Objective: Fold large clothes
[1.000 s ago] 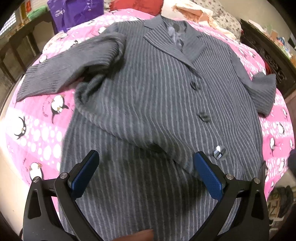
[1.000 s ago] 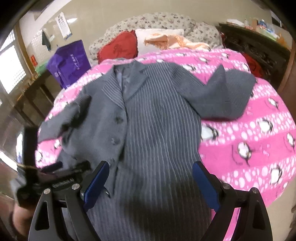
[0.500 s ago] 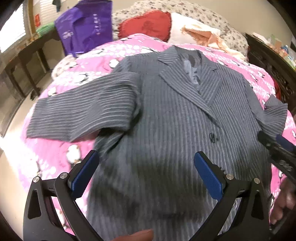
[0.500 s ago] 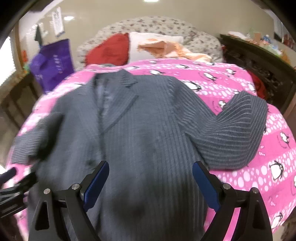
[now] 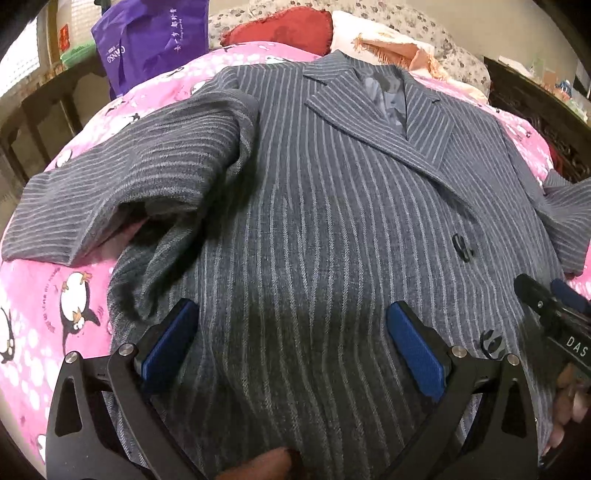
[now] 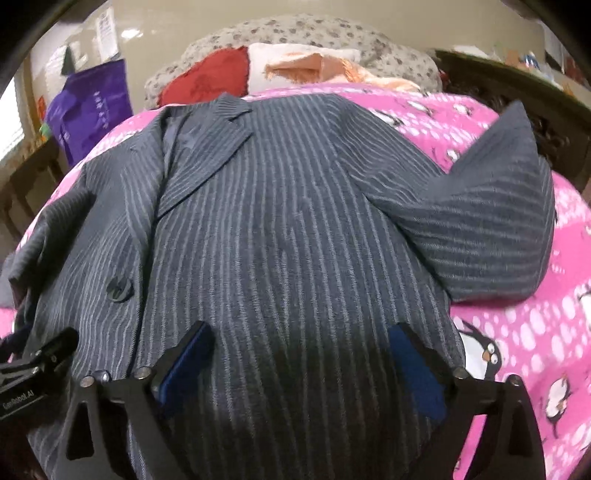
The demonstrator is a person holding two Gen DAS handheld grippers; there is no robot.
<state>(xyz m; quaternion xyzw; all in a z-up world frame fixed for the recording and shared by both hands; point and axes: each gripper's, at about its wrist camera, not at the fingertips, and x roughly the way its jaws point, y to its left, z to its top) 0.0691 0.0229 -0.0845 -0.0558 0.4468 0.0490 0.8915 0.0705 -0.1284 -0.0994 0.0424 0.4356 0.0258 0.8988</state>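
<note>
A grey pinstriped coat [image 5: 314, 206] lies face up, buttoned, on a pink penguin blanket [image 5: 74, 295]. One sleeve [image 5: 122, 184] stretches out to the left in the left wrist view. The other sleeve [image 6: 480, 229] lies bent on the right in the right wrist view. My left gripper [image 5: 291, 314] hovers open just over the coat's lower front, nothing pinched. My right gripper [image 6: 301, 332] hangs over the same lower front [image 6: 295, 240], its jaws opening wide, with only flat cloth beneath them. Each gripper shows at the edge of the other's view: the right gripper [image 5: 546, 306], the left gripper [image 6: 40, 354].
Pillows, a red cushion [image 5: 284, 26] and a peach cloth [image 6: 314, 66] are piled at the head of the bed. A purple bag [image 5: 147, 40] stands at the back left. Dark wooden furniture [image 5: 535, 107] borders the right side, a wooden frame [image 5: 44, 110] the left.
Both grippers have sunk closer to the coat, which now fills more of each view. The right gripper's jaws stand a little wider. The coat itself has not moved.
</note>
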